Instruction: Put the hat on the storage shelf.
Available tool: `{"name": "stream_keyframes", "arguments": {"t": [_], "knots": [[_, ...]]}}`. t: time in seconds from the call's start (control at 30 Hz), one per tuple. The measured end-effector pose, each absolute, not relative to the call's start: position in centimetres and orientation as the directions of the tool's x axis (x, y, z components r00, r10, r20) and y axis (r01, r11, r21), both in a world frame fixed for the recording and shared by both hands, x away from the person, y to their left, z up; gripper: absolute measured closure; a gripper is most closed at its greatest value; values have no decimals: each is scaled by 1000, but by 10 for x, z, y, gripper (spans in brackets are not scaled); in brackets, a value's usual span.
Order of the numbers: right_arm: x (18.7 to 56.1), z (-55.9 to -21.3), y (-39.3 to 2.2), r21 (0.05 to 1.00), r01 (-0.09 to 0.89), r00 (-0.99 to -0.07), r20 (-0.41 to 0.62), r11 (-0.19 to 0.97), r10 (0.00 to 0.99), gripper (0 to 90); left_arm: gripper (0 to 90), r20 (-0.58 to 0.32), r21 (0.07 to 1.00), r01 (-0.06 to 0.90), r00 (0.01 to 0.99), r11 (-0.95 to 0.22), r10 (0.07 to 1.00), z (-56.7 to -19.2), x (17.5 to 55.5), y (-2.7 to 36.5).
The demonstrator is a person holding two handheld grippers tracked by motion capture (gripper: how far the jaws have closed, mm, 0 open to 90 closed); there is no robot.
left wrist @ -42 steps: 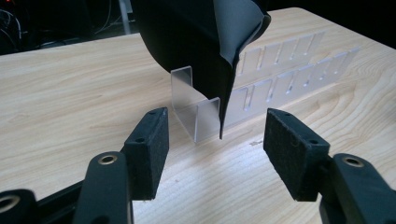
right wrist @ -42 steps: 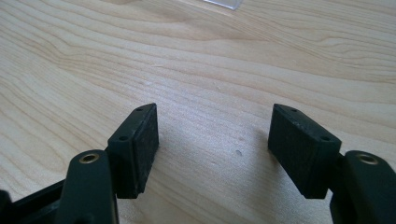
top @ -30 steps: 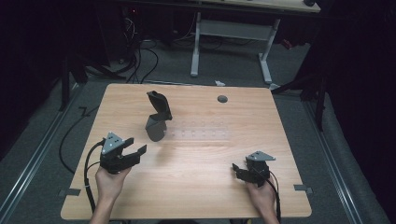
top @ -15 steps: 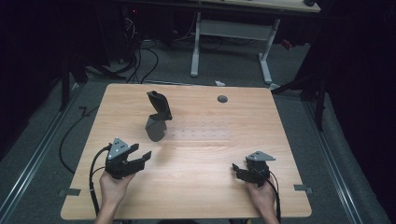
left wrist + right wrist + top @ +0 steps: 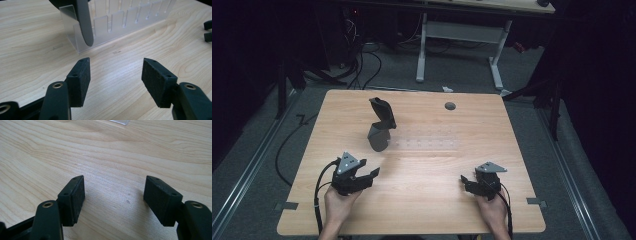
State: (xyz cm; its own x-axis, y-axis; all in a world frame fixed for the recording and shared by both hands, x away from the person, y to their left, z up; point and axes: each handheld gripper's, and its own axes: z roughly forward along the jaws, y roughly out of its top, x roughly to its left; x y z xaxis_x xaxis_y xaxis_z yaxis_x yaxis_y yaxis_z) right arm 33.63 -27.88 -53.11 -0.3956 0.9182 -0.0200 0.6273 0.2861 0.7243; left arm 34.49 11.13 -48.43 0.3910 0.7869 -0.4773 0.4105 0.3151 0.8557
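Nearest to us, our two hands rest at the near edge of the wooden table, one gripper in each. The right gripper sits at the near right, its jaws spread wide with bare wood between them; in the right gripper view its pads close on nothing. The left gripper sits at the near left, and its jaws too stand wide apart and empty, as the left gripper view shows with the pads well clear of each other.

Farther in, left of the table's centre, stands a clear plastic rack with a row of upright slots, running toward the right. At its left end a dark curved piece stands in the rack, leaning up and away; in the left gripper view its rounded lower end sits inside the first slot. The left gripper points toward that end of the rack but is apart from it. The rest of the slots look empty.

We judge that the work has barely started, or sits between steps: neither gripper has hold of anything, and the dark piece stands untouched in its slot. What is left, as far as we can tell, is the reach to the rack, the grasp and whatever move follows.

At the far right of the table a small round grey disc sits flush in the wood.
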Motion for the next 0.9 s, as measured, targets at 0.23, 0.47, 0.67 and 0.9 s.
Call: {"name": "stream_keyframes", "arguments": {"t": [0.23,0.47,0.67,0.9], "knots": [[336,-531,-279,725,626,-397,-22,288,917,337,399,-460,859,429,405,280,790,-493,344,101],[336,-531,-279,725,626,-398,-22,289,917,337,398,-454,854,452,408,257,792,-501,344,93],[336,-531,-279,725,626,-397,-22,288,918,336,397,-445,854,464,413,237,795,-506,347,85],[336,-531,-279,724,629,-394,-18,283,919,336,400,-463,838,493,413,234,785,-515,354,77]]}}
